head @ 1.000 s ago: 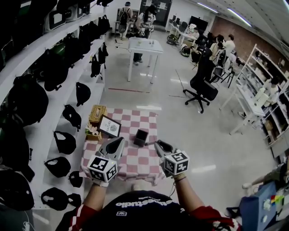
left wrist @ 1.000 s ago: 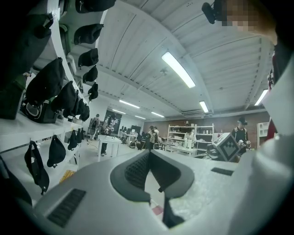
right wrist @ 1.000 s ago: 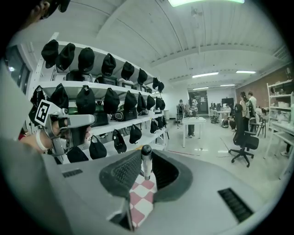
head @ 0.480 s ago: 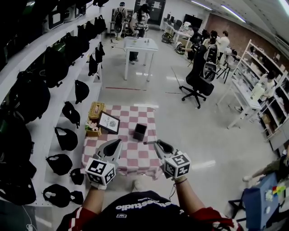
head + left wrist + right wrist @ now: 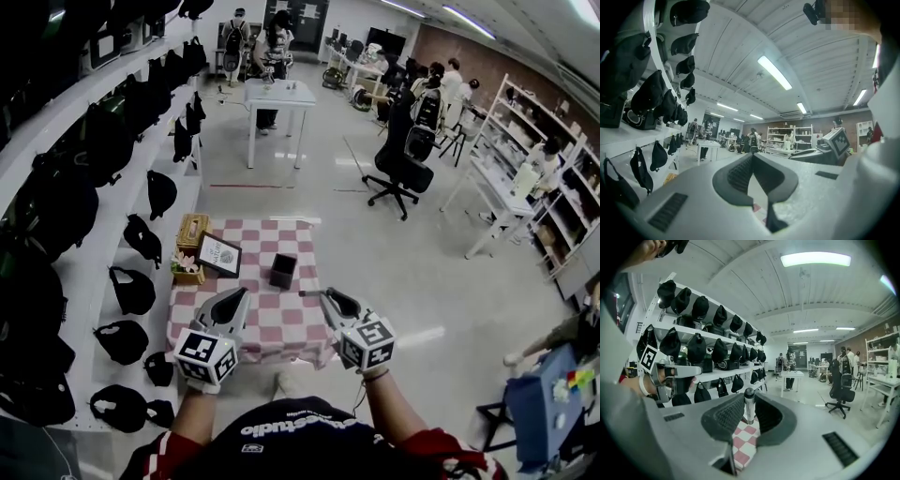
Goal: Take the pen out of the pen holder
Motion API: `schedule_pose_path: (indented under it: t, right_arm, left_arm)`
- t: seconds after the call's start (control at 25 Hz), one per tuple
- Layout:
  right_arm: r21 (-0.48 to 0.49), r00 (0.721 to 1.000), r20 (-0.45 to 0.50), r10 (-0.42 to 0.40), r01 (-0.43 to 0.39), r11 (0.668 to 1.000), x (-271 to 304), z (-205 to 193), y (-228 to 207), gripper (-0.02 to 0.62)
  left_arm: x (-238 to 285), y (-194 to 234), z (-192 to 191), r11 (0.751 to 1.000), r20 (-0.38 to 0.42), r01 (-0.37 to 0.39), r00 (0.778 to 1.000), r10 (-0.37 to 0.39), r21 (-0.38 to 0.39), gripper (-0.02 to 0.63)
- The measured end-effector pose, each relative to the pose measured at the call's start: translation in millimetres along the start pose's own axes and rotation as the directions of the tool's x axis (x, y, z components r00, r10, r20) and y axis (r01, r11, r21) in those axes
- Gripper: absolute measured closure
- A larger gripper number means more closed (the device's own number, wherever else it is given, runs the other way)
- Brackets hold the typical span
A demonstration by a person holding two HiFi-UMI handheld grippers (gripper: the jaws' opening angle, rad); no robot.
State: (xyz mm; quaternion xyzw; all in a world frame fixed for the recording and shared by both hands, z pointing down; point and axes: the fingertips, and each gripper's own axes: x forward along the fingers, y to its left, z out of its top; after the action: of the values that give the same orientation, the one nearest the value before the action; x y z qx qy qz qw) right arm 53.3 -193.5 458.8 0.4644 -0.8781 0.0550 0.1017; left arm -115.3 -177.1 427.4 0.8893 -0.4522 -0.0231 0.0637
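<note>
While the person held both tools above the near edge of the table [image 5: 272, 328], which was covered with a red-and-white checked cloth, the right gripper [image 5: 322, 295] had its jaws closed on the pen [image 5: 749, 405]. In the right gripper view the pen stood upright between the two ribbed pads, its rounded end rising just above the jaw tips and the checked cloth showing below it. Seen from the head view, the pen poked out from the jaw tips toward the left, wholly clear of the pen holder [image 5: 283, 270]. That black, square, open-topped holder stood upright on the cloth near the middle of the table, a little toward the far edge, with the pen on its near right side and apart from it. The left gripper [image 5: 242, 294] hung beside the right one, over the near left part of the table; in its own view its jaw tips met with nothing between them. Along the left edge of the table a framed picture [image 5: 218, 254] stood tilted, and a wooden box [image 5: 192, 232] sat at the far left corner. A small bunch of flowers [image 5: 183, 269] lay just beside the frame.
</note>
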Motion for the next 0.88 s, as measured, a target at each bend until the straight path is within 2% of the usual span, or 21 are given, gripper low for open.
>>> schedule_pose_path:
  t: [0.48, 0.88]
  right_arm:
    - [-0.006, 0.999, 0.03, -0.041, 0.041, 0.999, -15.2, 8.8, -2.8, 0.528]
    - [-0.024, 0.999, 0.01, -0.048, 0.048, 0.999, -21.2, 4.9, -0.6, 0.528]
  left_arm:
    - [2.2, -13.2, -0.3, 1.0, 0.0, 0.03, 1.0, -0.03, 0.0, 0.6]
    - [0.7, -17.7, -3.0, 0.999, 0.006, 0.036, 0.999, -0.036, -0.02, 0.601]
